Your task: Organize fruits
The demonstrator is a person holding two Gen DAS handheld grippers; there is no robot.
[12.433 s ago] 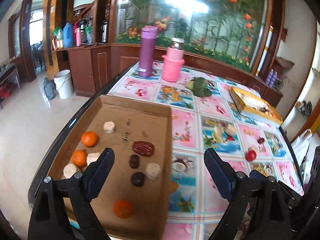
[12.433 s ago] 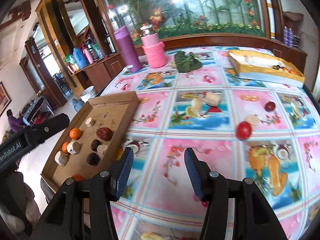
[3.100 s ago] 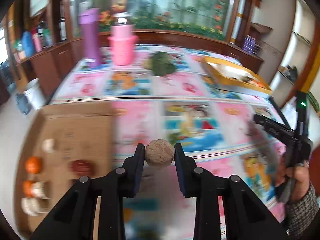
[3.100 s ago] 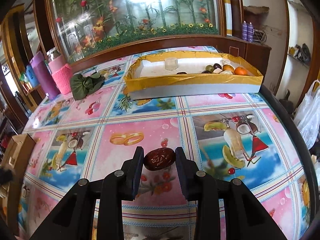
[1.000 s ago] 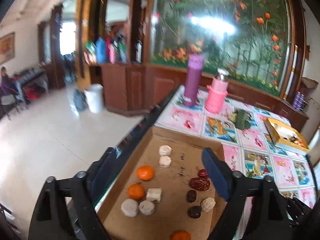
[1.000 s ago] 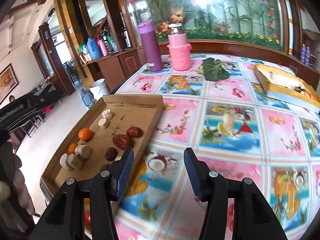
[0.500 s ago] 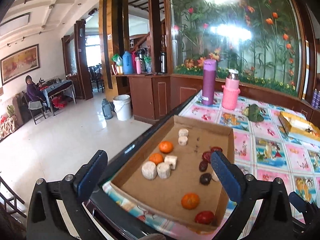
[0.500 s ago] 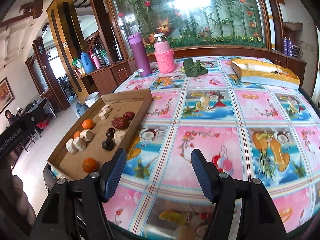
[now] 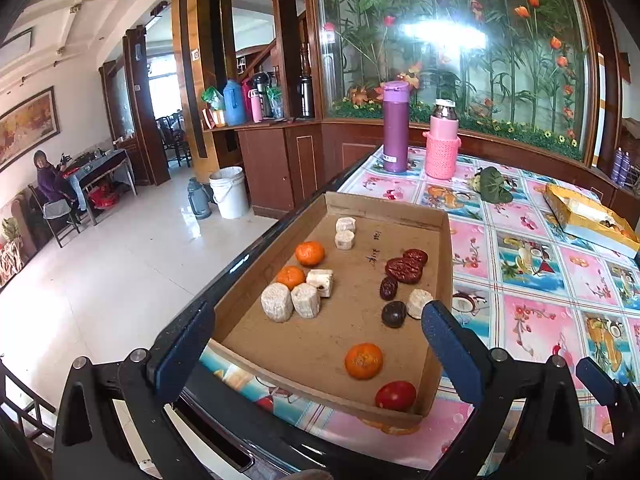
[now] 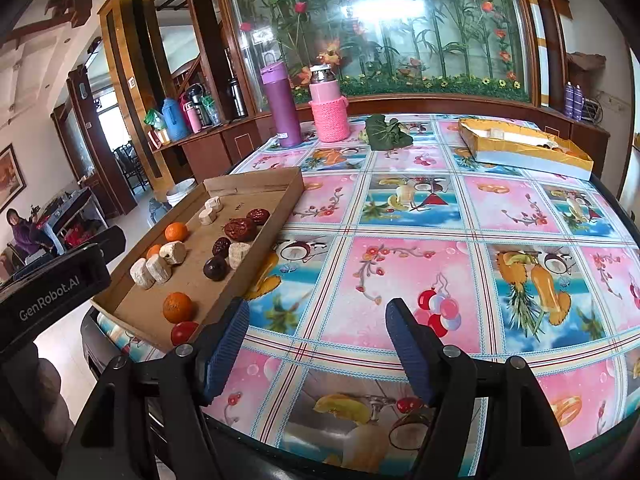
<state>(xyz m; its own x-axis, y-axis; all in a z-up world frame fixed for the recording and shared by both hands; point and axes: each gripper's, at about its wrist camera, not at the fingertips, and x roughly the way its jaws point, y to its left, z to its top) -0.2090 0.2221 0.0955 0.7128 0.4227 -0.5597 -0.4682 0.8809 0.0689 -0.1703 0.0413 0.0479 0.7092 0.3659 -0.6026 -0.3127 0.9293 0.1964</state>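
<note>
I hold the left gripper (image 9: 316, 328) and right gripper (image 10: 316, 336) spread wide and empty above the table edge, since the fruits (image 9: 404, 269) lie sorted inside the cardboard tray (image 9: 446, 248), presumably completing collection.

You face a big glass panel (image 9: 452, 40) painted with bamboo and red and orange flowers, glare bright at its middle. Below it runs a dark wood cabinet (image 9: 280, 164) with flasks (image 9: 234, 108) on top. A wood pillar (image 9: 196, 56) rises to your left. The floor (image 9: 100, 276) is pale glossy tile; a white bucket (image 9: 230, 192) stands on it by the cabinet. Far left, a person (image 9: 48, 180) sits at a small table under a framed painting (image 9: 26, 126). Daylight comes through a doorway (image 9: 160, 80).
</note>
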